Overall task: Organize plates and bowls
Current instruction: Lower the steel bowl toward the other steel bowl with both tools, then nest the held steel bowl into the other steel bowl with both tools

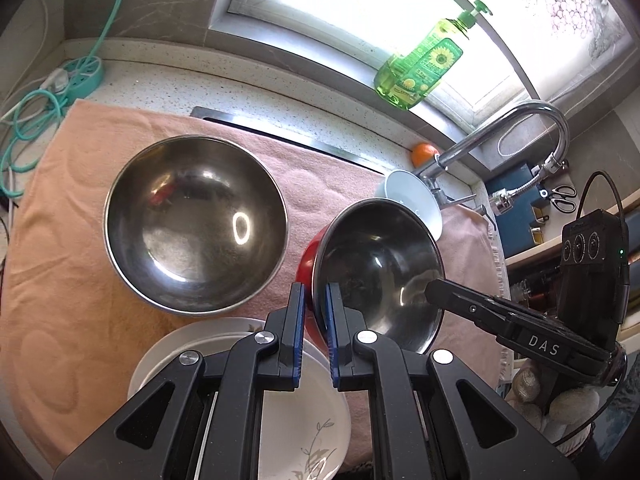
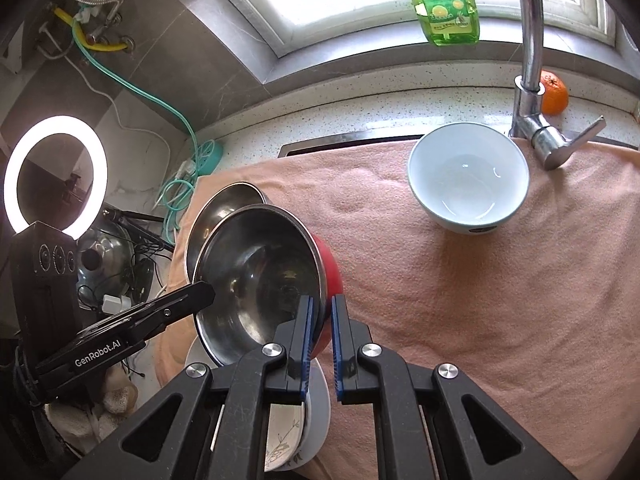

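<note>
Left hand-held gripper and right hand-held gripper both clamp my red-sided steel bowl by opposite rims, tilted above the white plates on the pink towel.

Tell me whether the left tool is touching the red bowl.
Touching. In the left wrist view the left tool has its blue pads clamped on the rim of the red bowl, one pad inside, one outside, no gap visible.
</note>
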### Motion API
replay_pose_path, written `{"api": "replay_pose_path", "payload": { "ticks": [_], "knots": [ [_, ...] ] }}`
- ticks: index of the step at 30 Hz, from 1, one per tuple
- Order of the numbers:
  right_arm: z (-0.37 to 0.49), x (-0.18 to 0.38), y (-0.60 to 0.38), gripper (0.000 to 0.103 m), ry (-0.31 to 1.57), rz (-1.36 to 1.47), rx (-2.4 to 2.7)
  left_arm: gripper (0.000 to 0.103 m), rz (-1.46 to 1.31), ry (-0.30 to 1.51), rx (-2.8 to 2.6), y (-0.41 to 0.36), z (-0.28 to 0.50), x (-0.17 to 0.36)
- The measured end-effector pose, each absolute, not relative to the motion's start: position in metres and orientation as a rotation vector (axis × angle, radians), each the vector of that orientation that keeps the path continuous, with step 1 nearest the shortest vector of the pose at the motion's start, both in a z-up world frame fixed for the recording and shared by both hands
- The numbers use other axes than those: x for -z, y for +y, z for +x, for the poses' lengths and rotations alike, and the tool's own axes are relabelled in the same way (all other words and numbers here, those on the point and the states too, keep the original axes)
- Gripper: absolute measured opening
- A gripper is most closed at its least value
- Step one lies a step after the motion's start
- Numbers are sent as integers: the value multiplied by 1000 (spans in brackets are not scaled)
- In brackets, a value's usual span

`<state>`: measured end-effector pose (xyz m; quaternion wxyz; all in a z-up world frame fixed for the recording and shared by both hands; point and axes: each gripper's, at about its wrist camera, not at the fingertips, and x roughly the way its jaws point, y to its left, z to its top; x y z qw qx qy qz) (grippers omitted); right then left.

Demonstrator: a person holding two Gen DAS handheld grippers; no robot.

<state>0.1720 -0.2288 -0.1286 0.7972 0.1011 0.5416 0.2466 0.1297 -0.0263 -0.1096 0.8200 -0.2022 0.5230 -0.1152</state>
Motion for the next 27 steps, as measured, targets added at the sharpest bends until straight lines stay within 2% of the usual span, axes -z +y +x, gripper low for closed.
{"api": "replay_pose_path", "payload": {
  "ticks": [12, 27],
  "knots": [
    [191, 115, -183, 8, 1141, 149, -579, 8, -469, 1089, 187, 11, 136, 104],
    [210, 124, -137, 8, 1156, 109, -620, 8, -486, 1082, 120, 50, 148, 109]
  ]
}}
